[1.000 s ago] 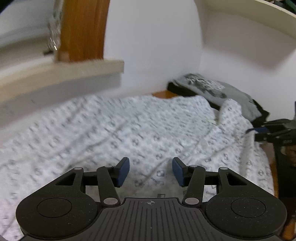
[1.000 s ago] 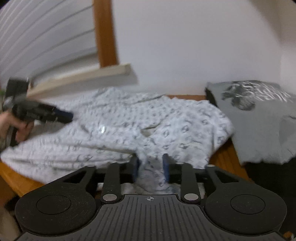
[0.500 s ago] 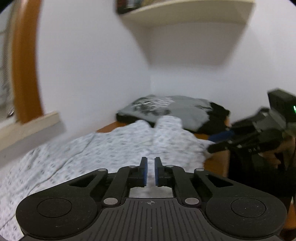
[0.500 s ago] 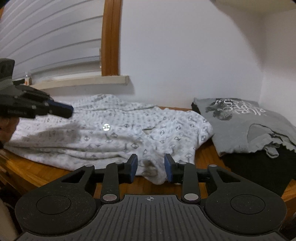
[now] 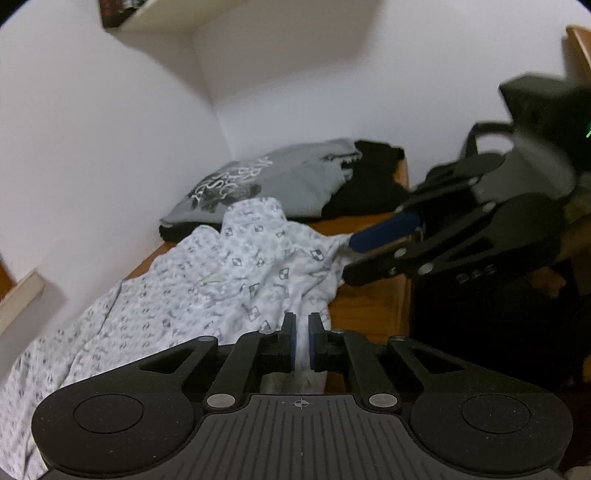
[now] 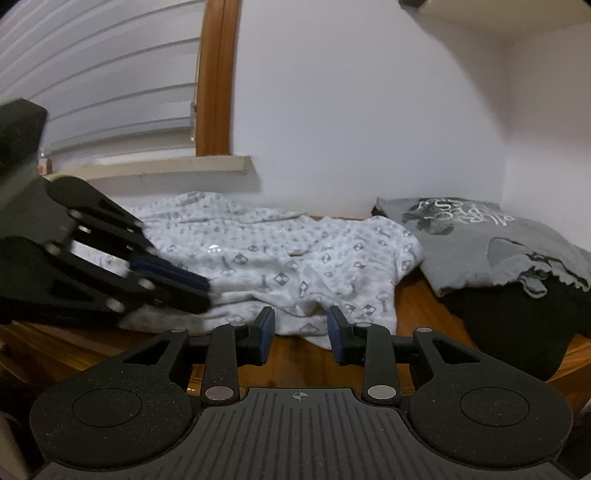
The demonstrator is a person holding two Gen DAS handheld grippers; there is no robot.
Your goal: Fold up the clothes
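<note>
A white shirt with a grey diamond print (image 5: 221, 280) (image 6: 277, 254) lies rumpled on the wooden table (image 5: 369, 306). At the shirt's near edge my left gripper (image 5: 302, 332) has a fold of the fabric between its blue pads; the jaws stand almost together and are easing open. The right wrist view shows the left gripper (image 6: 208, 295) at the left, pinching that edge. My right gripper (image 6: 301, 321) stands open, the shirt's hem just at its fingertips and bare wood under the gap. In the left wrist view the right gripper (image 5: 348, 258) touches the shirt's far corner.
A folded grey printed T-shirt (image 6: 480, 251) (image 5: 280, 177) lies on a black garment (image 6: 509, 317) in the table's corner against white walls. A window sill (image 6: 166, 166) and blinds (image 6: 92, 74) run behind the shirt. A shelf (image 5: 221, 14) hangs overhead.
My left gripper swung along the shirt toward the right gripper and closed from wide open onto the near edge. The right gripper drew back slightly; the hem now lies at its tips.
</note>
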